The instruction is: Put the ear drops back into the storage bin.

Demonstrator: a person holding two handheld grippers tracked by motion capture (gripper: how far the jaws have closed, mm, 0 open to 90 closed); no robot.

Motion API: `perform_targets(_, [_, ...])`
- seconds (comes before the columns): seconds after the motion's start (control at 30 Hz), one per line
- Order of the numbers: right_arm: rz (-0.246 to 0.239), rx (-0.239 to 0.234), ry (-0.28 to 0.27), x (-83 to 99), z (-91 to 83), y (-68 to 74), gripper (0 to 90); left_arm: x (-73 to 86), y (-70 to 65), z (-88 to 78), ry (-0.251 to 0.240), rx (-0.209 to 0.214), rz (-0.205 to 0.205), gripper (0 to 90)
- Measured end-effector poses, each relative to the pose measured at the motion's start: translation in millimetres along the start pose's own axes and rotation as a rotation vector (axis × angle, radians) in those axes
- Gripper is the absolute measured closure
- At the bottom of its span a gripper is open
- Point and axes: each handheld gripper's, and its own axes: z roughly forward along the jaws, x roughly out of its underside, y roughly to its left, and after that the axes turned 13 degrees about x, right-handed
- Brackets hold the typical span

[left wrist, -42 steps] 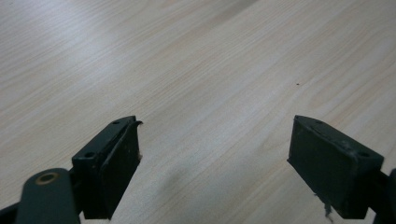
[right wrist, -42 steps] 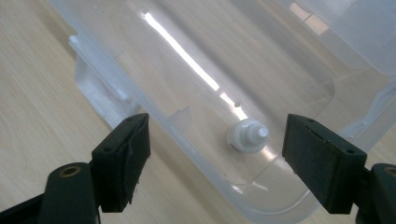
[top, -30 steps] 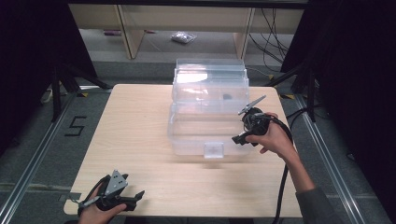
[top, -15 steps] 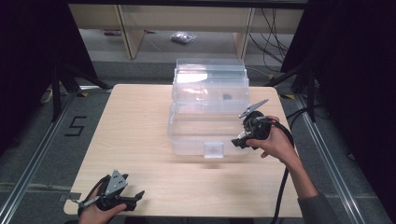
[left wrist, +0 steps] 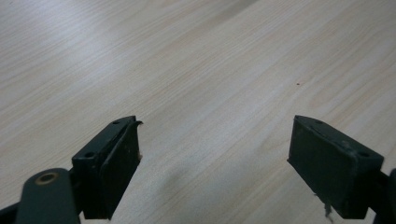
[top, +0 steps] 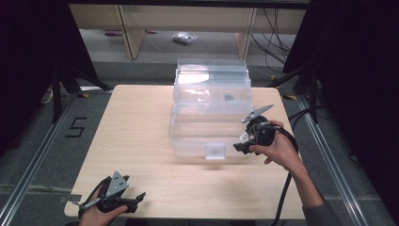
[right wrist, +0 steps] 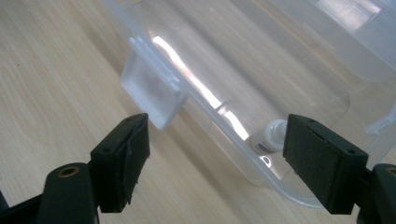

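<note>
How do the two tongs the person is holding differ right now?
The left tongs rest low at the near edge of the wooden table, far from the clear plastic box; the right tongs are held up against the box's front right corner. The left tongs point at bare wood, while the right tongs point at the box's front latch and a small white bottle inside. Both are black, open and holding nothing.

We're seeing a clear glossy plastic storage box (top: pixel 210 113) with a frosted latch (right wrist: pixel 152 91), on a pale matt wood-grain worktop (top: pixel 136 122). Our right hand-held gripper (right wrist: pixel 217 165) has matt black, slightly scuffed pads (right wrist: pixel 317 163).
</note>
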Motion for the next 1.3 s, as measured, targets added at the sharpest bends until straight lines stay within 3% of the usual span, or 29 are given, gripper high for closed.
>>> perform_targets(0.07, [-0.003, 0.009, -0.012, 1.4, -0.7, 0.7, 23.9, 0.0, -0.2, 0.1, -0.005, 0.001, -0.002, 15.9])
perform_targets(0.1, [-0.007, 0.001, -0.021, 3.1, -2.3, 0.4, 24.1, -0.3, 1.2, -2.5, 0.027, 0.007, 0.023, 15.9])
perform_targets(0.37, [0.011, 0.011, -0.027, 8.3, -6.0, 4.6, 23.9, -0.3, 1.4, -2.5, 0.031, 0.003, 0.026, 15.9])
perform_targets(0.53, [0.007, -0.011, -0.034, 11.7, -7.3, 7.9, 24.0, -0.3, 1.2, -2.4, 0.026, 0.006, 0.022, 15.9])
perform_targets(0.67, [0.016, -0.011, -0.048, 14.3, -7.2, 12.8, 24.0, 0.1, -0.3, 0.1, -0.004, -0.002, -0.005, 15.9])
perform_targets(0.7, [0.014, -0.015, -0.044, 14.9, -8.2, 13.0, 24.0, -0.1, 0.6, -1.7, 0.015, 0.003, 0.010, 15.9])
perform_targets(0.73, [-0.010, -0.018, -0.077, 15.6, -7.0, 12.5, 24.0, -0.2, 1.1, -2.2, 0.023, 0.004, 0.017, 15.9])
perform_targets(0.77, [0.001, -0.022, -0.063, 16.8, -8.8, 15.5, 24.0, -0.2, 1.1, -2.1, 0.025, 0.002, 0.020, 15.9])
perform_targets(1.3, [-0.006, -0.042, -0.130, 31.0, -7.2, 27.7, 23.5, 0.0, 0.6, -2.3, 0.012, 0.004, 0.010, 16.0])
